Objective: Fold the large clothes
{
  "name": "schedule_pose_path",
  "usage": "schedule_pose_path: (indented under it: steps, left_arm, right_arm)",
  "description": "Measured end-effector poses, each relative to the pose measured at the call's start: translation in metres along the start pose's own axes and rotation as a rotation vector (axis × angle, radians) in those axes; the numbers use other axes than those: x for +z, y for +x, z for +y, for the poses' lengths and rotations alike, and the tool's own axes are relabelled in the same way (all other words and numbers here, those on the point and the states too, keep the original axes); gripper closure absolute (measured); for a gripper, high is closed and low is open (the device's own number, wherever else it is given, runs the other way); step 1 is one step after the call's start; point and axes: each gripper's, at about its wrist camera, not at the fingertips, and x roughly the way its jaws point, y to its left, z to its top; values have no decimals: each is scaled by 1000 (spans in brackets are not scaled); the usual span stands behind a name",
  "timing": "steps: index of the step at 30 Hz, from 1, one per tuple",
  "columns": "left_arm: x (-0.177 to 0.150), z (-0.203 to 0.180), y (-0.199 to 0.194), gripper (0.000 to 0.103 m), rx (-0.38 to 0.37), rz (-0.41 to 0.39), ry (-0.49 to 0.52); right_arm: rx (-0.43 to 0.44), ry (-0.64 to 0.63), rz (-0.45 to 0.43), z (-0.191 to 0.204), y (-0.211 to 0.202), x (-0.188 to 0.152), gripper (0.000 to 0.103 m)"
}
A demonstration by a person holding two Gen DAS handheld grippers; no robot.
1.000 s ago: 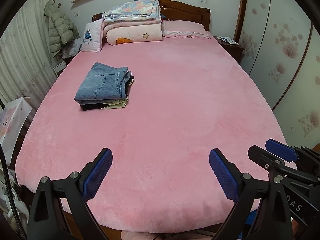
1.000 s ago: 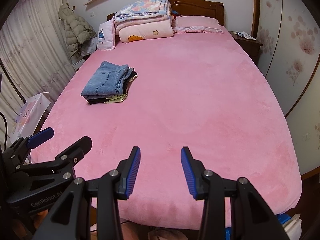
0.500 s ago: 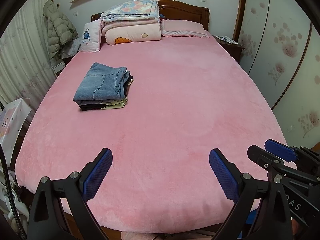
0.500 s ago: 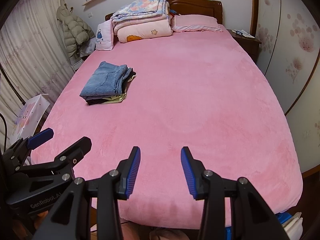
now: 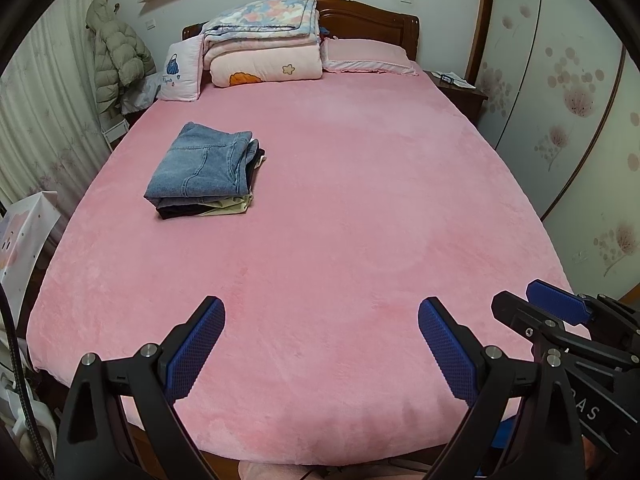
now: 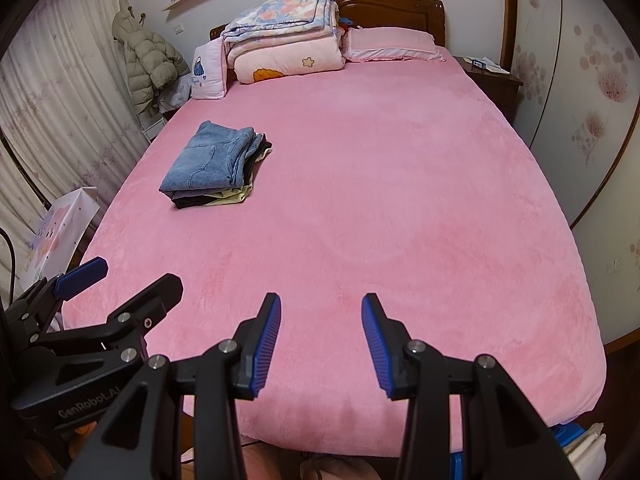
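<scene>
Nothing moved; folded clothes (image 5: pixel 204 172) far beyond empty jaws.

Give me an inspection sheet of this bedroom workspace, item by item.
Surface: pink bed, mostly bare.
Job's things: folded stack on the bed's left, jeans on top; no unfolded garment seen.
Clutter: quilts, pillow and cushion at the headboard.
Grippers: left gripper and right gripper both open, empty, over the foot of the bed.
Cables: dark cable at the left edge.
Surroundings: jacket, curtain, nightstand, wardrobe.
</scene>
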Motion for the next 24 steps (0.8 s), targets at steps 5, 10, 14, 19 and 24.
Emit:
schedule_pose_path:
  steps: [5,10,14,19,24]
  left_arm:
    - [-1,1,0,6,-2,3,-2]
    - [-2,0,0,6,0,6,-2]
    - [-3,-1,0,6,-5,10,-7]
    - [-4,0,0,6,-6,11,-7]
    - [-7,0,1,6,-7,15,-9]
  right_arm:
    - [-1,1,2,1,1,-2,61]
    - [-2,1,5,3,2,-3,61]
    - [0,1,6,4,3,-4,61]
    - [1,0,7,4,2,-4,61]
    - [0,1,7,4,2,-3,61]
